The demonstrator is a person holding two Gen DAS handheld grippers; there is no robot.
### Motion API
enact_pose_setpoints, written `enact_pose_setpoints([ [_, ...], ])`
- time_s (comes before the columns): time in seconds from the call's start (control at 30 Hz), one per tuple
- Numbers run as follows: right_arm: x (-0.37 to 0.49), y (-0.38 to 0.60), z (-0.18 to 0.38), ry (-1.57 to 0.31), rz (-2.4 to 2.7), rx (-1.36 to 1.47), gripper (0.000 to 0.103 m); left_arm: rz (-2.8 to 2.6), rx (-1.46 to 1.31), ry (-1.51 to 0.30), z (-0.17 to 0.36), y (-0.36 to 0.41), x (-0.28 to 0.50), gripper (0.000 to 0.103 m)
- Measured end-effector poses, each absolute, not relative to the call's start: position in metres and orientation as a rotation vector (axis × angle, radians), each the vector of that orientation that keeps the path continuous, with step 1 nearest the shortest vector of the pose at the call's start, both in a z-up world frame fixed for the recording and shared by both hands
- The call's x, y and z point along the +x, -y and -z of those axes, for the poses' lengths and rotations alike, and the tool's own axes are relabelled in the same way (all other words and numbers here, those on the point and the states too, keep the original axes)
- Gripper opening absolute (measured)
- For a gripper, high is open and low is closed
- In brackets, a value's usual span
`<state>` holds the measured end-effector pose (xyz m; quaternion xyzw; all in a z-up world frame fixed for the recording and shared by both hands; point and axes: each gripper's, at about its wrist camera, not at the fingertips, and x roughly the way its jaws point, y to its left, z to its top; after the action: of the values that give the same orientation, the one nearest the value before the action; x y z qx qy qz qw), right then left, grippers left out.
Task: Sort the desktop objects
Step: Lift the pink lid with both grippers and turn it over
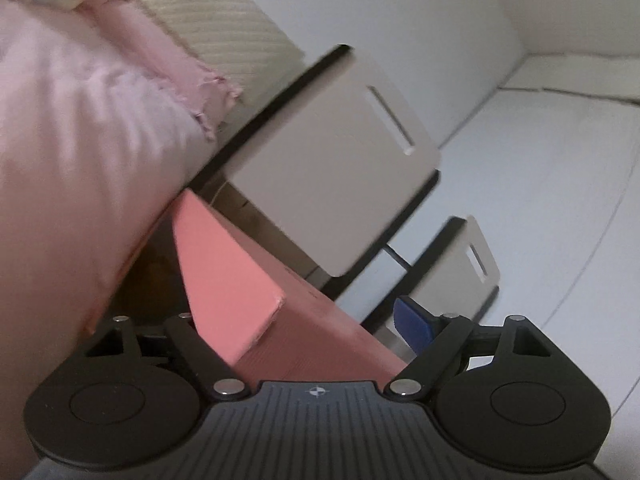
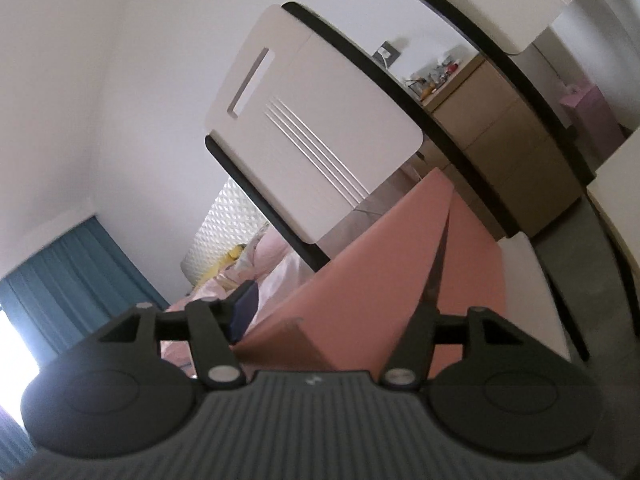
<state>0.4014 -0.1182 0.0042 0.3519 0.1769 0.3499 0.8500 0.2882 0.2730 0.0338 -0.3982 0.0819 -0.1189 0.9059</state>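
Observation:
A pink box (image 1: 236, 280) hangs tilted in the air between the jaws of my left gripper (image 1: 296, 312), which is shut on it across its width. The blue right pad (image 1: 412, 324) shows beside the box's side; the left finger is hidden behind the box. In the right wrist view the same pink box (image 2: 360, 272) shows two panels with a dark slit between them. My right gripper (image 2: 340, 300) straddles the left panel. Its blue left pad (image 2: 244, 308) stands a little apart from the pink surface; its right finger is hidden behind the box.
Pink bedding (image 1: 80, 160) and a cream headboard (image 1: 224, 24) fill the left. Two white chair backs with slot handles (image 1: 332, 160) (image 1: 468, 272) stand ahead. The right wrist view shows a white chair back (image 2: 308, 120), a wooden drawer cabinet (image 2: 512, 140) and a blue curtain (image 2: 72, 280).

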Motion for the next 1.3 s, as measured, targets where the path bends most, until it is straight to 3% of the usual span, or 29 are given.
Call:
enact_pose_setpoints([
  [0.1,0.401,0.111,-0.002,-0.386,-0.722,0.698,0.064,0.251,-0.913,-0.16,-0.021,-0.285,0.291,0.083],
  [0.17,0.4,0.105,-0.003,-0.404,-0.709,0.648,0.073,0.249,-0.928,-0.146,-0.018,-0.288,0.29,0.083],
  [0.33,0.401,0.098,-0.006,-0.438,-0.714,0.621,0.077,0.231,-0.93,-0.155,-0.021,-0.287,0.288,0.083],
  [0.37,0.401,0.098,-0.006,-0.461,-0.72,0.615,0.094,0.226,-0.931,-0.151,-0.021,-0.287,0.287,0.083],
  [0.43,0.402,0.095,-0.01,-0.532,-0.685,0.567,0.103,0.202,-0.941,-0.155,-0.021,-0.29,0.288,0.083],
  [0.73,0.374,0.114,-0.007,-0.526,-0.631,0.57,0.102,0.164,-0.852,-0.131,-0.022,-0.282,0.286,0.085],
  [0.87,0.366,0.105,0.003,-0.476,-0.549,0.57,0.093,0.134,-0.783,-0.113,-0.021,-0.276,0.285,0.085],
  [0.97,0.361,0.097,0.004,-0.447,-0.503,0.577,0.091,0.122,-0.773,-0.095,-0.021,-0.276,0.285,0.085],
  [1.17,0.358,0.083,0.003,-0.405,-0.435,0.578,0.092,0.063,-0.741,-0.118,-0.03,-0.273,0.286,0.085],
  [1.3,0.36,0.078,0.008,-0.398,-0.42,0.596,0.092,-0.093,-0.572,-0.112,-0.049,-0.257,0.279,0.09],
])
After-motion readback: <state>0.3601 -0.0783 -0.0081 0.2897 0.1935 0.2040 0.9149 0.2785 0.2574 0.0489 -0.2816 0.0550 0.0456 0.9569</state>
